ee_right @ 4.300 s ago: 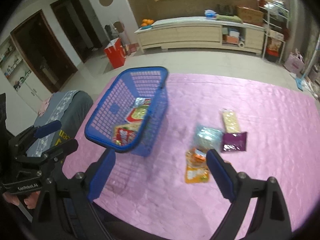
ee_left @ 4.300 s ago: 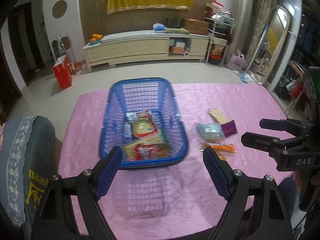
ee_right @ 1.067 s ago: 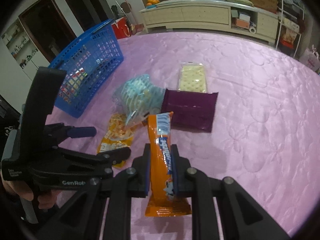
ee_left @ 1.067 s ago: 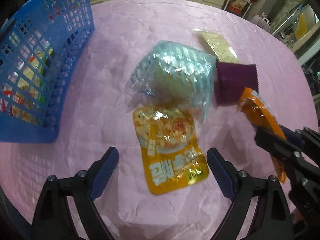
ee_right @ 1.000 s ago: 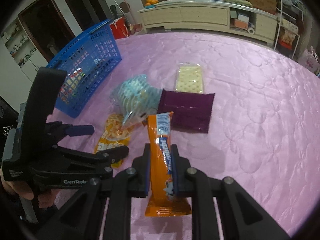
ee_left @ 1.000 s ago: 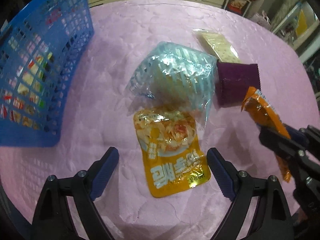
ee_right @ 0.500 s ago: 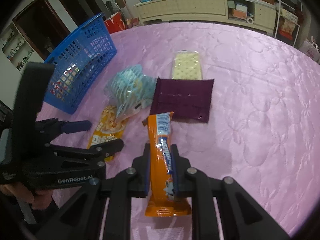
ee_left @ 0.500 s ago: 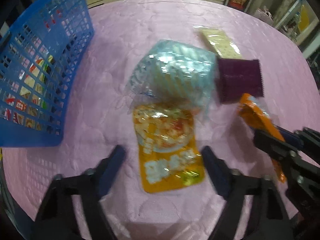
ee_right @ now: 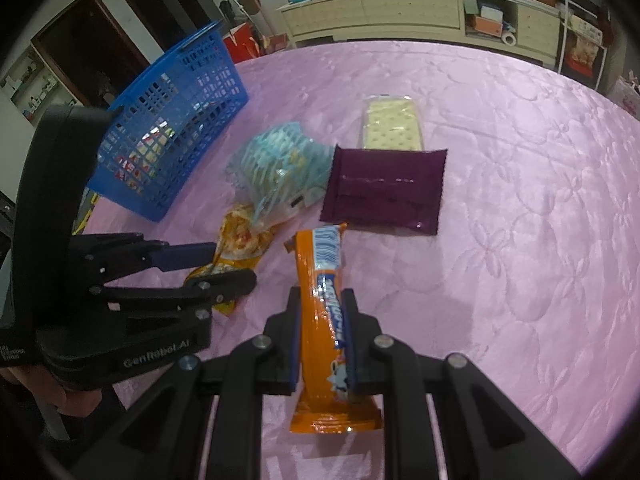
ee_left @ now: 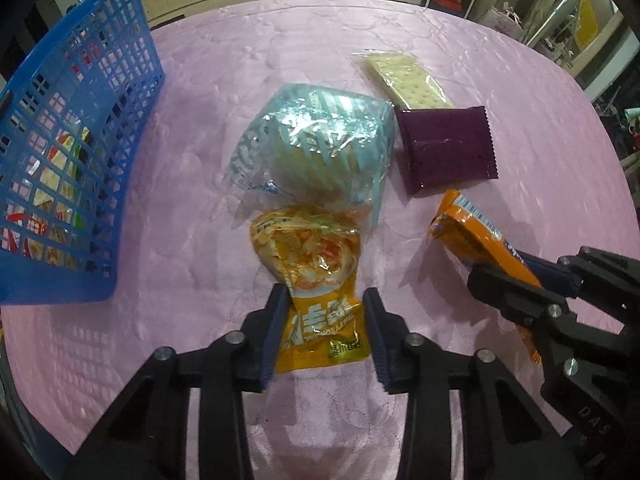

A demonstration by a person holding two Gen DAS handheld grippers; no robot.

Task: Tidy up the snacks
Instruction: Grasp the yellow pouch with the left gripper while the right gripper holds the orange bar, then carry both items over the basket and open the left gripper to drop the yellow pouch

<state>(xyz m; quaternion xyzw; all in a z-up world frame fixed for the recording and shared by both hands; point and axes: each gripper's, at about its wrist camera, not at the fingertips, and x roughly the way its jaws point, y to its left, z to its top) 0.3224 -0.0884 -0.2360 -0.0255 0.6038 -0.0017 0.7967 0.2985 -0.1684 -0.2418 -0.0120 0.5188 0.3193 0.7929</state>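
My left gripper [ee_left: 324, 300] is shut on the near end of a yellow snack pouch [ee_left: 312, 256] that lies on the pink tablecloth [ee_left: 200, 128]; the pouch also shows in the right wrist view [ee_right: 240, 240]. My right gripper [ee_right: 320, 300] is shut on an orange wafer bar [ee_right: 324, 280], held above the cloth; the bar also shows in the left wrist view [ee_left: 472, 232]. A light blue bag [ee_left: 316, 148], a purple packet [ee_left: 448, 148] and a cracker pack [ee_left: 408, 76] lie beyond. The blue basket [ee_left: 60, 128] stands at the left with snacks inside.
The round table's edge curves close at the near side and the right. A cream sideboard [ee_right: 400, 8] and a red bag [ee_right: 240, 46] stand on the floor beyond the table. A shelf rack [ee_right: 580, 40] stands at the back right.
My left gripper has closed from wide open onto the yellow pouch's near end. My right gripper still holds the orange bar, about where it was.
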